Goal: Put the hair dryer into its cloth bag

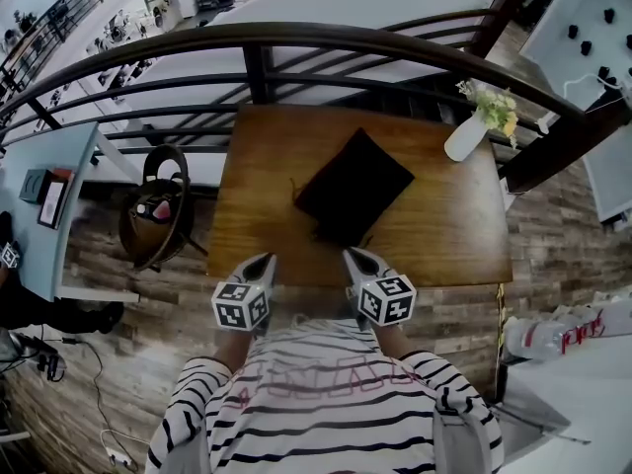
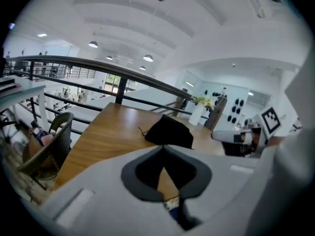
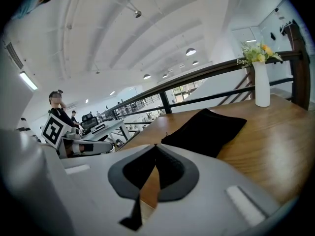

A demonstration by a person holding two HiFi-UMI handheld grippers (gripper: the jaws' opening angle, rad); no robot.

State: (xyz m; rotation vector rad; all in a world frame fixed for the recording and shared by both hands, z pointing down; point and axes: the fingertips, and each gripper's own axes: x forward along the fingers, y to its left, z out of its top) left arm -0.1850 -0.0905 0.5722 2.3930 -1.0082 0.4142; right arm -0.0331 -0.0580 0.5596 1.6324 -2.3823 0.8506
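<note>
A black cloth bag lies in the middle of the wooden table, a thin drawstring trailing from its left side. No hair dryer shows outside it. My left gripper hovers at the table's near edge, left of the bag and apart from it, jaws shut with nothing between them. My right gripper hovers beside it, also shut and empty, just short of the bag's near corner. The left gripper view has the bag beyond the closed tips. The right gripper view has the bag ahead of its closed tips.
A white vase with flowers stands at the table's back right corner. A dark metal railing runs behind the table. A wicker chair holding a bag stands to the left. A white table with bottles is at the right.
</note>
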